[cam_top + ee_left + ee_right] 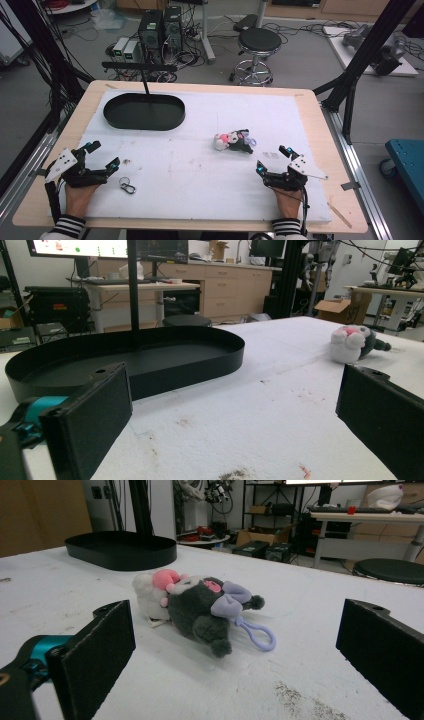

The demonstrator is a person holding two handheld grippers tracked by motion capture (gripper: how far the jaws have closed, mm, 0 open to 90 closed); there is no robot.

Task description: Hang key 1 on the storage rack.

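In the high view the table (pixel 320 130) takes up the middle of the frame, its wooden top covered by a white pad (pixel 200 160) that is marked with faint stains. The left tool (pixel 102 156) sits at the lower left of the frame, held by a hand (pixel 80 196) in a striped sleeve, and its jaws stand spread with nothing between them. The right tool (pixel 273 158) sits at the lower right, gripped by the other hand (pixel 287 202), its jaws likewise spread and empty.

A small plush toy (pixel 233 141), grey with white and pink parts and a lilac loop, lies on its side on the pad right of centre, up and to the left of the right tool and apart from it. In the right gripper view the toy (pixel 200 607) lies in the middle of the frame beyond the open jaws, its loop (pixel 257 635) flat on the pad.

A black oval tray (pixel 144 111) rests at the upper left of the pad, with a thin black post rising from its middle. In the left gripper view the tray (pixel 150 360) fills the left half beyond the jaws, and the toy (pixel 352 342) shows at the upper right.

A small metal clasp (pixel 127 186) lies on the pad just right of the left tool.
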